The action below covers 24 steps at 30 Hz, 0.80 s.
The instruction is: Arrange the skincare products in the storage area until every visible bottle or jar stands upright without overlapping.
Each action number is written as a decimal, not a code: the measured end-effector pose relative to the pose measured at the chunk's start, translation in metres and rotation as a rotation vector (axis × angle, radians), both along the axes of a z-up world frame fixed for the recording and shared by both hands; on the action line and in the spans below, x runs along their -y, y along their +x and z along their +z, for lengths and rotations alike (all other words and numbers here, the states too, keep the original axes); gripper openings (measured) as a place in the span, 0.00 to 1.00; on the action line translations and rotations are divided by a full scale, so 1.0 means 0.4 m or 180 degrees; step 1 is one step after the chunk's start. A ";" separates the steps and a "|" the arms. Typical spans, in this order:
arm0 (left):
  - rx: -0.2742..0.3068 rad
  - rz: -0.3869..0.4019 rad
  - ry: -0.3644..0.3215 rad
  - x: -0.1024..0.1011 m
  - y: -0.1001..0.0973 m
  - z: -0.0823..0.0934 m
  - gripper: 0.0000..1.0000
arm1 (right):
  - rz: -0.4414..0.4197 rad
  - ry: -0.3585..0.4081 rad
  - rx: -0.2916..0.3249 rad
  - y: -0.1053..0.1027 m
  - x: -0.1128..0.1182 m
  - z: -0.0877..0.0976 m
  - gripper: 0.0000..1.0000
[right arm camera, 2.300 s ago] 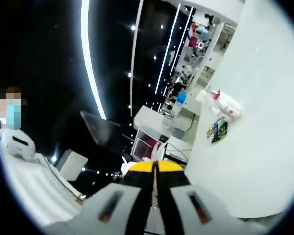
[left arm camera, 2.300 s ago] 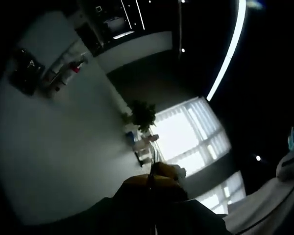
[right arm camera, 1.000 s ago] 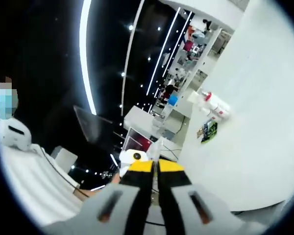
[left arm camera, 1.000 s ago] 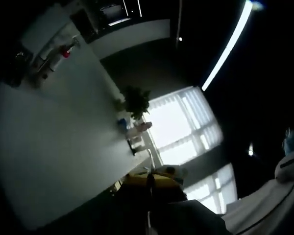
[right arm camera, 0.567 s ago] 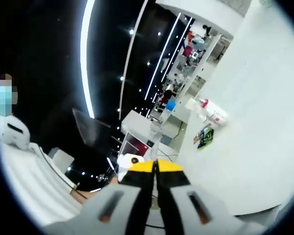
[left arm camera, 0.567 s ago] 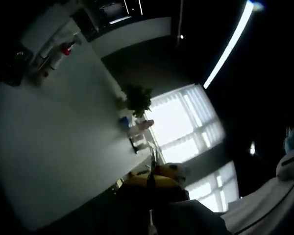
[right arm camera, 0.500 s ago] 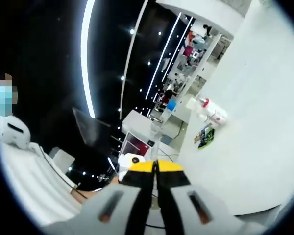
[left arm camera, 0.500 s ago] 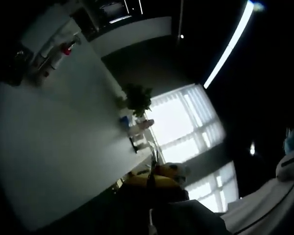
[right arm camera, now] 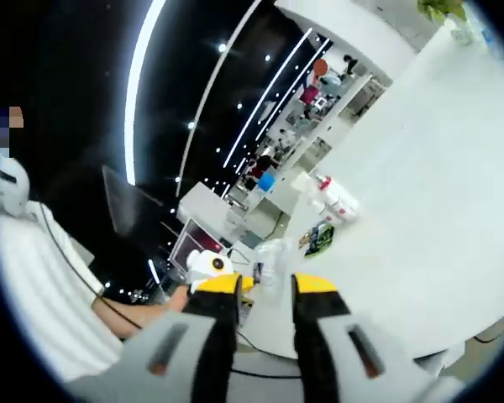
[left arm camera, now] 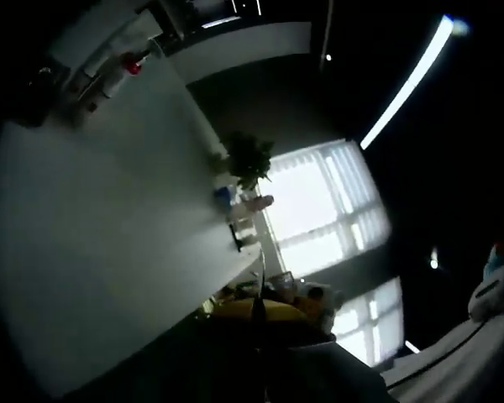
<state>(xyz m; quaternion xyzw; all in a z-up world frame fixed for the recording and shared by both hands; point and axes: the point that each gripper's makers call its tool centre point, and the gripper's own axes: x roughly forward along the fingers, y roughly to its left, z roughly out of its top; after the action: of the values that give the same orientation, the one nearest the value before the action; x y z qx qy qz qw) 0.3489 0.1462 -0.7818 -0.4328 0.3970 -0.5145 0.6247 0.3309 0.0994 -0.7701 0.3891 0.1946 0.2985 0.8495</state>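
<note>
A white table (right arm camera: 420, 193) spreads ahead of my right gripper (right arm camera: 265, 294), whose jaws stand slightly parted, gripping nothing. A red-capped white bottle (right arm camera: 334, 197) lies beyond them, up-right. My left gripper (left arm camera: 256, 309) is pressed together, empty; small bottles (left arm camera: 235, 206) stand above it.

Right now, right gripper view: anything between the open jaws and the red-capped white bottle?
A clear bottle stands just beyond the right gripper, short of the white bottle; a dark green packet lies on the white counter between them.

Right tongs (right arm camera: 265, 290): yellow tips, black inner faces, grey bodies; white sleeve (right arm camera: 34, 277).
</note>
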 end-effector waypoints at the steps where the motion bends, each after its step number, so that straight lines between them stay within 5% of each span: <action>1: -0.0020 -0.0071 -0.0044 0.012 -0.002 -0.001 0.01 | -0.0149 -0.0039 -0.0002 -0.004 0.024 -0.005 0.28; 7: -0.0095 -0.0218 0.0004 -0.004 0.018 -0.072 0.01 | -0.0426 -0.0304 -0.0077 -0.048 0.070 -0.022 0.34; 14: -0.0183 0.0028 0.0023 -0.112 0.081 -0.114 0.01 | -0.0459 -0.0459 -0.0248 -0.073 0.065 -0.075 0.35; 19: -0.0236 0.0301 0.0138 -0.211 0.129 -0.152 0.01 | -0.0385 -0.0828 -0.0223 -0.057 0.031 -0.094 0.36; 24: -0.0155 0.0723 0.0040 -0.321 0.192 -0.126 0.01 | -0.0248 -0.1133 -0.0274 -0.019 -0.009 -0.129 0.38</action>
<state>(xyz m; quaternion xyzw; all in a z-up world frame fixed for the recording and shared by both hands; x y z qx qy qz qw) 0.4259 0.2745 -0.8323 -0.4834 0.3637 -0.4273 0.6719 0.3231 0.1028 -0.8218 0.2524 0.2653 0.2093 0.9067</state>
